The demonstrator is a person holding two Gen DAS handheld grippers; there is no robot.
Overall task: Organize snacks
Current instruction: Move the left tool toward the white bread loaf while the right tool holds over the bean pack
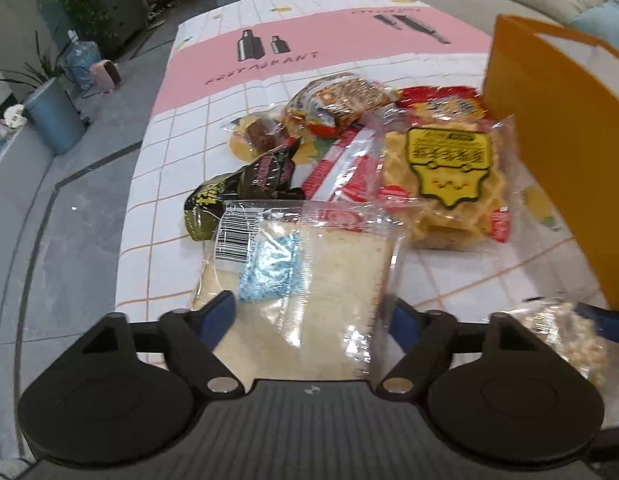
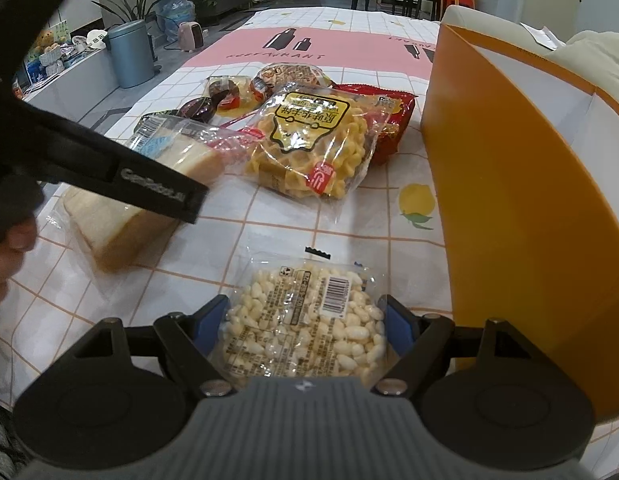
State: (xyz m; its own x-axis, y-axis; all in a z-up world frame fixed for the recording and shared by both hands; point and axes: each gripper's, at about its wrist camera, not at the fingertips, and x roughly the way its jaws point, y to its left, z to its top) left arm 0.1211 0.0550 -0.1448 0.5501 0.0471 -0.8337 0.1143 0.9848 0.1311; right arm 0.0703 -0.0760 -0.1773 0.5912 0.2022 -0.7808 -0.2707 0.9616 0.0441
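**Two packs bracketed, nothing boxed yet**

Puffs (image 2: 305, 320) sit between the right gripper (image 2: 305, 316) fingers, jaws wide; pads flank the pack, and whether they press I cannot tell. Left gripper (image 1: 309, 316), also wide, straddles the bread (image 1: 305, 280), grip equally unclear. Orange box (image 2: 509, 200) stands just right of both (its inside is hidden). Beyond the fingertips, waffles (image 2: 309, 140), red bag (image 2: 393, 120) and small packs remain on the cloth (image 2: 349, 220). Sorting looks barely begun; the pile crowds the box.
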